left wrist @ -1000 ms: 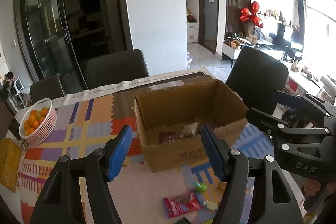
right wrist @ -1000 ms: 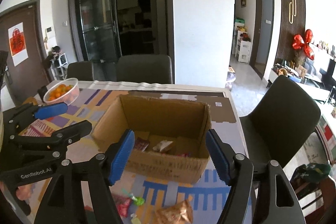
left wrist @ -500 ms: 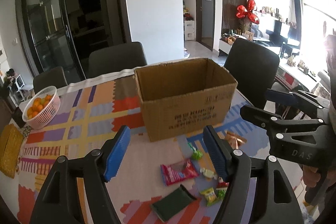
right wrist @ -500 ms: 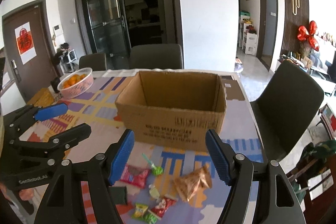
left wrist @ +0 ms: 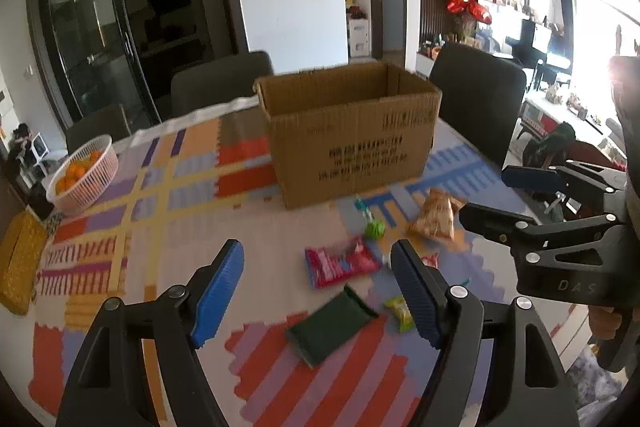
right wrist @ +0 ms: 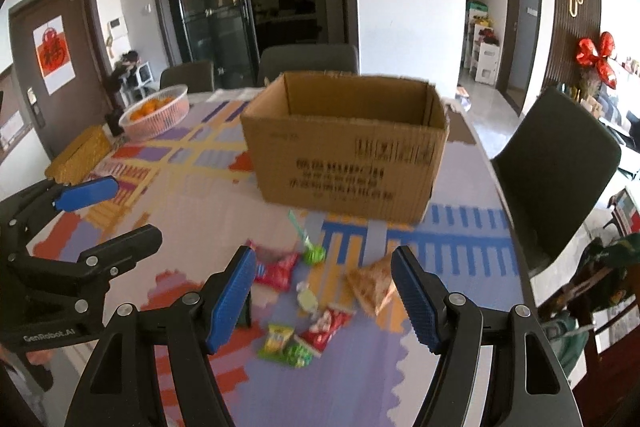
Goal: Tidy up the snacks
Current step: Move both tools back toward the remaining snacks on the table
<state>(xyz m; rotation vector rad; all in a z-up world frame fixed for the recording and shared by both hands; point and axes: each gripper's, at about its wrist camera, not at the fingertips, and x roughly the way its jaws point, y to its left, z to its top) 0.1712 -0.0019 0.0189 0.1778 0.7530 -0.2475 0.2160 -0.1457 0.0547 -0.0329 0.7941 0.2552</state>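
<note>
An open cardboard box (left wrist: 352,131) stands on the patterned table; it also shows in the right wrist view (right wrist: 344,143). In front of it lie loose snacks: a red packet (left wrist: 340,263), a dark green packet (left wrist: 330,325), a tan chip bag (left wrist: 436,219), a green lollipop (left wrist: 374,227) and small yellow-green sweets (right wrist: 276,339). The chip bag (right wrist: 372,287) and a red packet (right wrist: 276,271) show in the right wrist view. My left gripper (left wrist: 318,291) is open and empty above the snacks. My right gripper (right wrist: 324,295) is open and empty above them too.
A pink basket of oranges (left wrist: 82,175) and a yellow box (left wrist: 18,263) sit at the table's left. Dark chairs (left wrist: 478,103) stand around the table. The table's right edge (right wrist: 508,227) drops off beside a chair.
Both grippers have pulled back and down from over the box. The box interior is out of sight and the snacks in front of it have come into view.
</note>
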